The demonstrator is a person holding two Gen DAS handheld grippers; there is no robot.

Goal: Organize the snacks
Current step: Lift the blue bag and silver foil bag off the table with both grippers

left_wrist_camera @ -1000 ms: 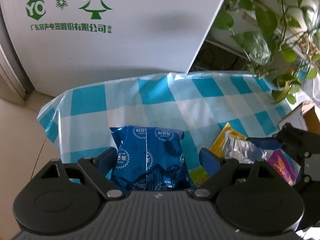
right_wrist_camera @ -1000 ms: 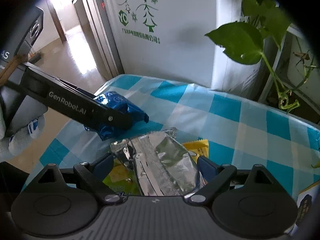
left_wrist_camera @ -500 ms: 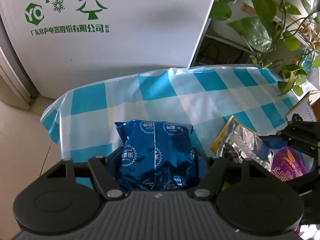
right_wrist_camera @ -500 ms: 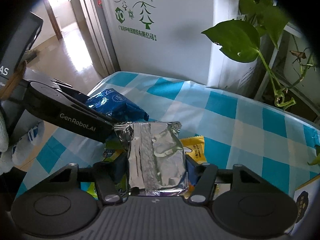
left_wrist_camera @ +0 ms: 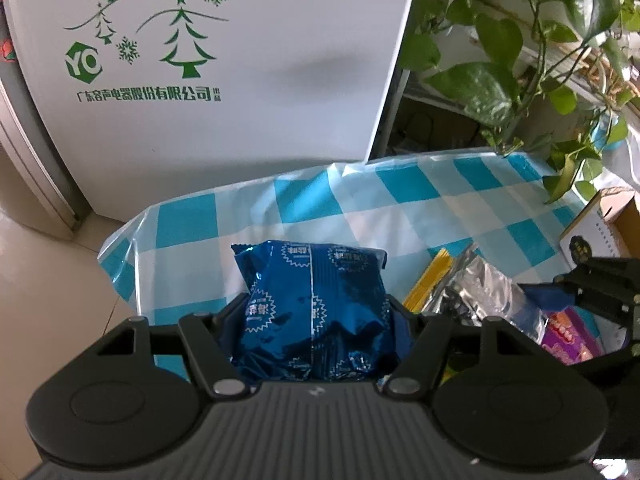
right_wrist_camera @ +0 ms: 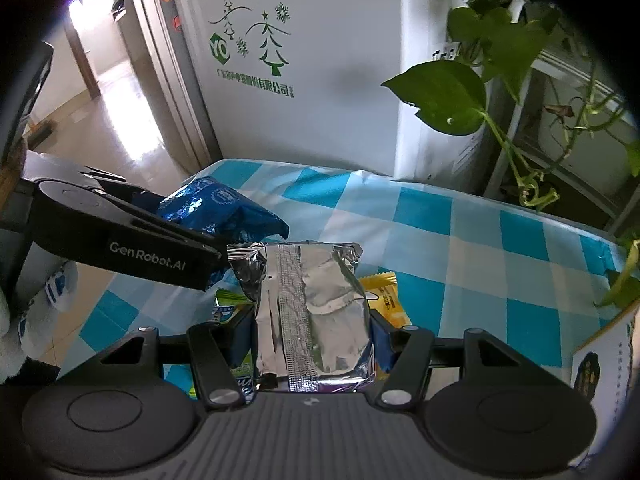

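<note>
Now both grabs are in: a second ago the left gripper (left_wrist_camera: pixel 316 320) had its fingers wide either side of the blue snack bag (left_wrist_camera: pixel 316 312) lying on the desk; they have just been closing and now pinch the bag's lower half from both sides. Same on the right: the right gripper (right_wrist_camera: pixel 314 336) has just been closing too, and its fingers now clamp the silver foil packet (right_wrist_camera: pixel 316 312), which a second ago lay loose on the pile. In the right wrist view the blue bag reads as lifted clear of the checked tablecloth (right_wrist_camera: pixel 460 248), with the left gripper (right_wrist_camera: pixel 208 248) coming in from the left, so my read is the pick step is done for both and the carry comes next. Where they go I can't tell; no bin or tray is in view. Orientation: the blue bag's long axis runs along the fingers, away from the camera, crimped top edge pointing toward the far desk edge, back seam facing the camera. The silver packet sits the same way, seam strip running lengthwise, top crimp away. Under and just beside it, on the desk: a yellow packet (right_wrist_camera: pixel 384 296), a green-edged one (right_wrist_camera: pixel 230 300), a pink one (left_wrist_camera: pixel 568 336). At the right desk edge, a cardboard box (left_wrist_camera: pixel 592 232). Beyond the desk, a white appliance with green tree print (left_wrist_camera: pixel 208 60) and a trailing plant (left_wrist_camera: pixel 500 88).
</note>
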